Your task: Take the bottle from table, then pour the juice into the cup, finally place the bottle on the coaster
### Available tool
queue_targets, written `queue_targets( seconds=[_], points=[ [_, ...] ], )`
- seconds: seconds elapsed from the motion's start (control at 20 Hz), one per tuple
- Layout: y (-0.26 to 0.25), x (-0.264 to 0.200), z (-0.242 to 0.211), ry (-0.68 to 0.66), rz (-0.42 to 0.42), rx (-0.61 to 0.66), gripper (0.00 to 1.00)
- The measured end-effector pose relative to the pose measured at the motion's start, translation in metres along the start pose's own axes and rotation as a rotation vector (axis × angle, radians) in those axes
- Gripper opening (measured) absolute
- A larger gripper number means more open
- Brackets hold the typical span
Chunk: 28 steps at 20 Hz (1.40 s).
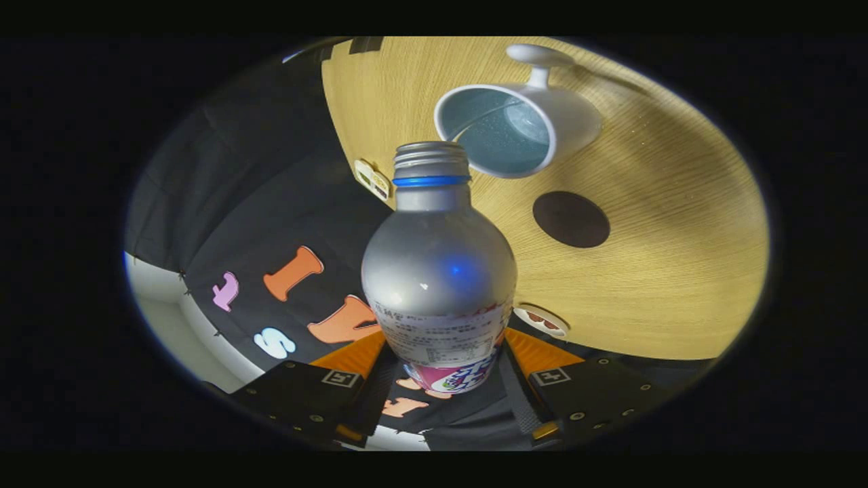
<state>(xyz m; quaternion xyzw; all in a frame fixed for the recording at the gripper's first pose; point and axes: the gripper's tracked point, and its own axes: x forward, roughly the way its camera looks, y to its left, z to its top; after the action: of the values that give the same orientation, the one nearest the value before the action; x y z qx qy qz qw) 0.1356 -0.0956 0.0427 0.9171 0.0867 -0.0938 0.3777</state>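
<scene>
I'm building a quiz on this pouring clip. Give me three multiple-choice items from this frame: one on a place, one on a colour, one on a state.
1. Where is the coaster?
A. On the table beside the cup
B. Under the cup
C. Under the bottle

2. What colour is the ring below the bottle's threaded neck?
A. Red
B. Blue
C. Green

3. What state is the bottle's mouth in?
A. Capped
B. Corked
C. Uncapped

Answers:
1. A: the dark disc lies bare on the wood, apart from the cup.
2. B: a blue band circles the neck.
3. C: the bare threads show, with no cap; the gripper jaws hold the bottle, its neck tipped toward the cup.
</scene>
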Motion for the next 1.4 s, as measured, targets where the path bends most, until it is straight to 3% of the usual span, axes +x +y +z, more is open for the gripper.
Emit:
queue_targets(
  seconds=[1.05,1.2,1.4],
  points=[
    [-0.005,0.005,0.000,-0.002,0.009,0.048,0.77],
    [-0.011,0.007,0.001,-0.007,-0.002,0.005,0.76],
    [-0.026,0.012,0.007,-0.052,-0.053,-0.180,0.76]
  ],
)
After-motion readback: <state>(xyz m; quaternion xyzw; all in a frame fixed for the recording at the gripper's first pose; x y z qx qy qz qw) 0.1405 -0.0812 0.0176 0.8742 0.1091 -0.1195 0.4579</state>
